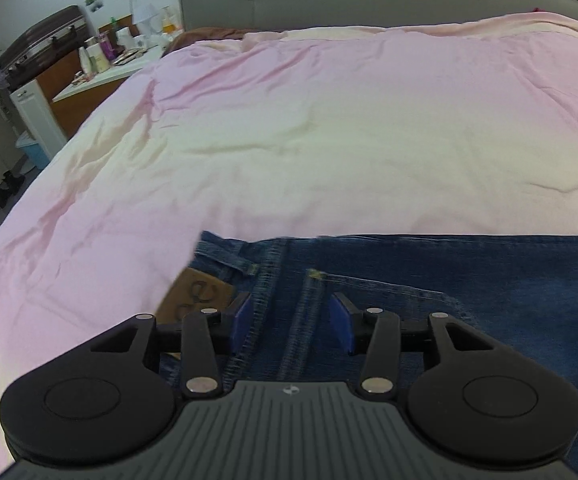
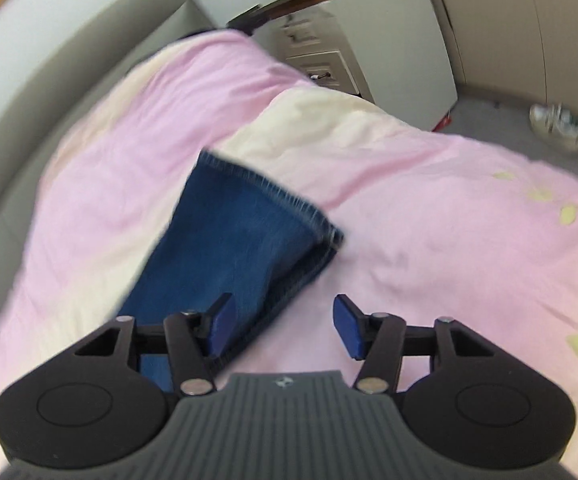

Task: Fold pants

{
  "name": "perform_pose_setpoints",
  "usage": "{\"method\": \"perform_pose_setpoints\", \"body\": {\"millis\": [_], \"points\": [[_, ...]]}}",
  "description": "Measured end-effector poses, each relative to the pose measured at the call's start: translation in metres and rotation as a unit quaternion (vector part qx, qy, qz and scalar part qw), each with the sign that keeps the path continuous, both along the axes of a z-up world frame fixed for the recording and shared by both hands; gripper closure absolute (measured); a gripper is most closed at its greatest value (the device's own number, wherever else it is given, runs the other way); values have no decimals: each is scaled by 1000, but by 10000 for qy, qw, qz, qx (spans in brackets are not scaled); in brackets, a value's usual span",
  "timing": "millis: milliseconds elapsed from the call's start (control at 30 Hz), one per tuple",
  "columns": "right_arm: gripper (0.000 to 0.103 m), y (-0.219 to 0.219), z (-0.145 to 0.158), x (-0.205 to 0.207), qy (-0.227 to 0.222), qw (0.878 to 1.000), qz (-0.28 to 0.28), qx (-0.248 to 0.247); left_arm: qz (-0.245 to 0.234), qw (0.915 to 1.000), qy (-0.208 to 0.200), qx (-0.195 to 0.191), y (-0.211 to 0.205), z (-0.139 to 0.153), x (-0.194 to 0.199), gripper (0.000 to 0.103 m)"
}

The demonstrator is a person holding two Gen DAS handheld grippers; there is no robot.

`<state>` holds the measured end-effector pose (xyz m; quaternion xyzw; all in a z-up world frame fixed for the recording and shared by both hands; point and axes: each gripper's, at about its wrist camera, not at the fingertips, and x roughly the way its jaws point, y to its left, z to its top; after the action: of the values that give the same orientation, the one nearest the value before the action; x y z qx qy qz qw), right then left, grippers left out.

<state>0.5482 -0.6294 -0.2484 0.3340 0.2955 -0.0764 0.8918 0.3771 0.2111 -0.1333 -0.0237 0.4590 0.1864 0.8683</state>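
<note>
The jeans point(image 1: 469, 280) lie flat on the pink bed cover point(image 1: 329, 140), legs seemingly stacked lengthwise, while the left gripper point(image 1: 291, 322) and right gripper point(image 2: 285, 326) hover apart, empty, cross folds remaining.

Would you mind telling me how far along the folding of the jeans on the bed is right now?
Done: the jeans lie along the pink bed cover, and at the hem the legs look stacked in layers, so a lengthwise fold seems made. In hand: nothing; the left gripper hangs open over the waistband, the right gripper open near the leg end. Left: folding the length over into a compact stack.
</note>
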Motion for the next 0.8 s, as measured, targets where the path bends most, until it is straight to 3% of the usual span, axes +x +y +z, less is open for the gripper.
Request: {"method": "perform_pose_setpoints", "body": {"millis": [133, 200, 300, 500, 567, 667, 733, 800], "points": [[47, -21, -11, 23, 8, 9997, -142, 202, -847, 9964, 38, 41, -64, 3, 14, 51], [58, -30, -24, 33, 15, 9993, -95, 352, -1191, 9928, 93, 52, -93, 3, 25, 51], [67, -44, -42, 43, -49, 9981, -92, 600, -1591, 9872, 115, -45, -132, 2, 42, 51], [68, -55, -66, 57, -332, 9944, -2, 1002, -2628, 9644, 108, -289, -218, -12, 74, 51], [69, -53, -68, 60, -357, 9954, 58, 886, -2944, 9549, 77, -387, -246, -18, 85, 51], [78, -48, -64, 66, -341, 9967, 48, 730, -3405, 9387, -29, -531, -290, -26, 96, 51], [86, -43, -54, 66, -329, 9989, 111, 326, -3762, 9249, -162, -531, -315, -31, 102, 51], [87, -36, -38, 65, -307, 9990, 255, -211, -3953, 9167, -191, -543, -332, -38, 111, 52]]}}
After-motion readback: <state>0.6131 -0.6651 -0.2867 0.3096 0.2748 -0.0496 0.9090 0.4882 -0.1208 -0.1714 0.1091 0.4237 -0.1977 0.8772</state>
